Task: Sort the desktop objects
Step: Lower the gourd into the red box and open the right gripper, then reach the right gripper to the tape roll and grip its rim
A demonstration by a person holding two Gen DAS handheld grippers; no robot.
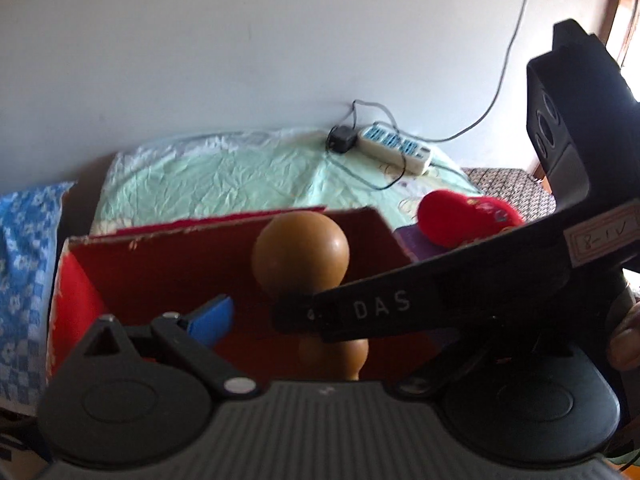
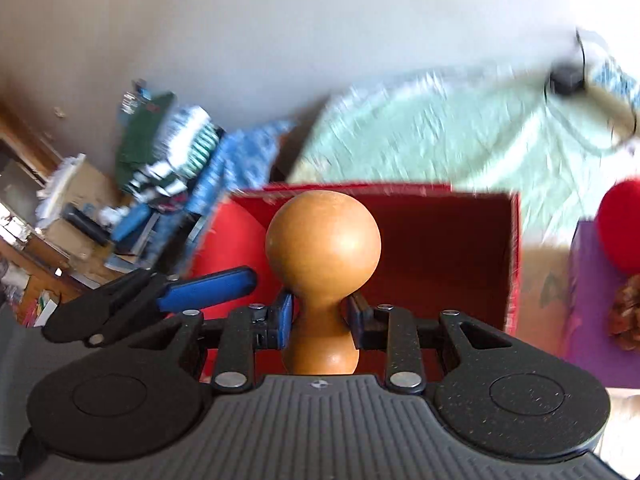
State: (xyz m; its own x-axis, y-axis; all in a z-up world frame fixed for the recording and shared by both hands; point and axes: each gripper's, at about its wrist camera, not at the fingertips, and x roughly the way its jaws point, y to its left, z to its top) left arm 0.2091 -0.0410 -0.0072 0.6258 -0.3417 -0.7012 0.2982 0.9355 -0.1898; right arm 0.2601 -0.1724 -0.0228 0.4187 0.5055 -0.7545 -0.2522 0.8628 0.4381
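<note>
A brown wooden gourd [image 2: 322, 240] is held upright by its narrow waist in my right gripper [image 2: 320, 320], whose blue-padded jaws are shut on it, above an open red cardboard box [image 2: 440, 240]. In the left wrist view the gourd [image 1: 300, 252] sits before the same red box [image 1: 180, 264], with the right gripper's black body [image 1: 440, 296] crossing in from the right. My left gripper [image 1: 320, 320] stands wide open, one blue pad [image 1: 212, 320] showing at the left; its far finger is hidden behind the right gripper. It also shows at the lower left of the right wrist view [image 2: 208, 284].
A red cap [image 1: 468, 220] lies on a purple box [image 2: 592, 300] right of the red box. A white power strip [image 1: 396, 148] and black adapter [image 1: 340, 138] lie on the pale green cloth [image 1: 220, 176]. A blue patterned cloth [image 1: 24, 264] is left.
</note>
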